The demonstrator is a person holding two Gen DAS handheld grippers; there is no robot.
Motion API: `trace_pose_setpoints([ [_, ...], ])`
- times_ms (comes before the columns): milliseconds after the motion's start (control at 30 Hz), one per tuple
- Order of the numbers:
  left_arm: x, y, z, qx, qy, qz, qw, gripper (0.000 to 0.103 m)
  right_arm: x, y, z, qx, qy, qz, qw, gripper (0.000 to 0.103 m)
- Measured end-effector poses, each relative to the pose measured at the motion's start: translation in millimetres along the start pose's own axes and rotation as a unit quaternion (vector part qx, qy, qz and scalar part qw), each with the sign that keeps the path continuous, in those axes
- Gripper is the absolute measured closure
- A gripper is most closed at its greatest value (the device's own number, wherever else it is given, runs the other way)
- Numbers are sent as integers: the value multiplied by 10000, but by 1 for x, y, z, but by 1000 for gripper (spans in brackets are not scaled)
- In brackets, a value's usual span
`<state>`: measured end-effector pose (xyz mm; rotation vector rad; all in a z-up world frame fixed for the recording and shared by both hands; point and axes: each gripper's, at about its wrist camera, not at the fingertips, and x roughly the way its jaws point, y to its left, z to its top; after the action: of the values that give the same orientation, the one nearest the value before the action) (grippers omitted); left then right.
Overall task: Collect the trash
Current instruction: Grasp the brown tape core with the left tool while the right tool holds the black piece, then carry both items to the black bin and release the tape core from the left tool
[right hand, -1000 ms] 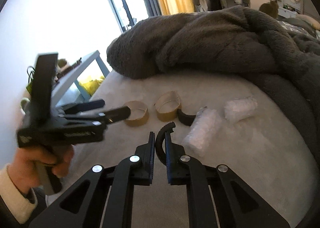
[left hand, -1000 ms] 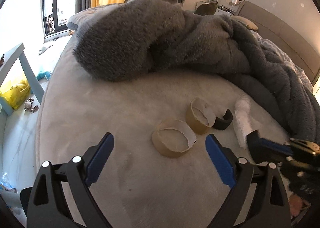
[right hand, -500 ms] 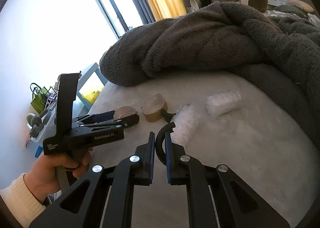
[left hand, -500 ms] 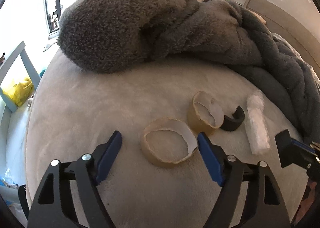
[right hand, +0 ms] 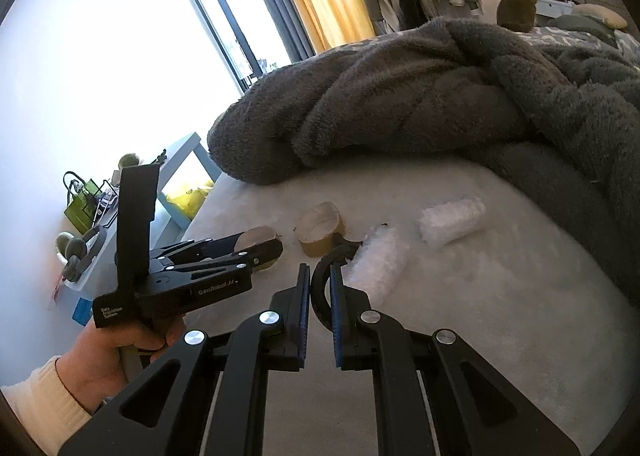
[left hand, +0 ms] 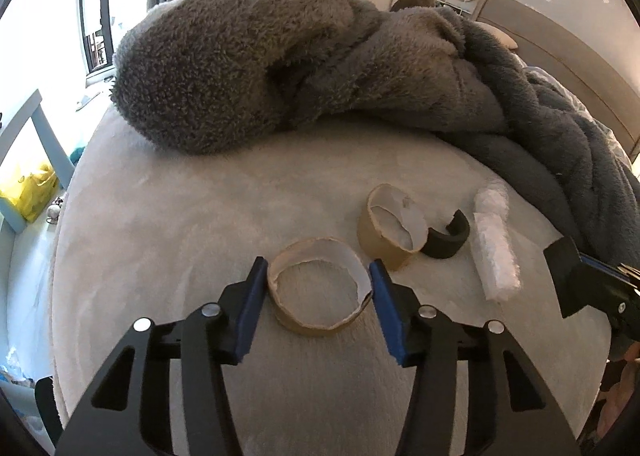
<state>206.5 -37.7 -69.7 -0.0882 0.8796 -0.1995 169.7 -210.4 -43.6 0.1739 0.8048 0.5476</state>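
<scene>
My left gripper (left hand: 318,278) brackets the nearer cardboard ring (left hand: 318,290), which lies flat on the pale grey bed (left hand: 200,216); the blue pads sit against its outer wall on either side, though I cannot tell from either view whether they are pressing it or only touching. The left wrist view shows this ring best: a tan tape core with a torn, whitish upper rim and the bed showing through its middle. From the right wrist view the same ring is mostly hidden behind the left gripper's fingers. That view does show what the other cannot: my right gripper (right hand: 320,276) is clamped on a black curved strip (right hand: 320,276), a thin arc rising between its nearly closed blue pads. A second cardboard ring (left hand: 390,228) stands tilted just beyond the first, with another black curved piece (left hand: 448,240) touching its right side (a short, thick arc, open toward the blanket). Beside that lies a white plastic wad (left hand: 494,244), and only the right wrist view shows a second white wad (right hand: 452,220) further back. A rumpled grey fleece blanket (left hand: 280,68) covers the far side.
</scene>
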Motion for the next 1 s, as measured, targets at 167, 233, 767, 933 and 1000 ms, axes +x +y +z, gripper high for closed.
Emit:
trace_pose_setpoints([
  [167, -22, 7, -4, -103, -193, -225, 9995, 50, -3, 11, 7, 15, -74, -6, 10000, 93],
  [233, -28, 9, -5, -62, -214, -250, 9994, 50, -4, 18, 11, -20, -118, 31, 9999, 93],
  [767, -71, 62, -15, -207, -247, -465, 9984, 50, 18, 83, 22, -354, -56, 110, 9993, 93],
  [933, -90, 84, -21, -211, -240, -349, 9989, 50, 27, 104, 22, -327, -60, 209, 9992, 93],
  [1000, -98, 92, -26, -209, -230, -321, 9990, 50, 32, 117, 21, -358, -58, 252, 9990, 93],
])
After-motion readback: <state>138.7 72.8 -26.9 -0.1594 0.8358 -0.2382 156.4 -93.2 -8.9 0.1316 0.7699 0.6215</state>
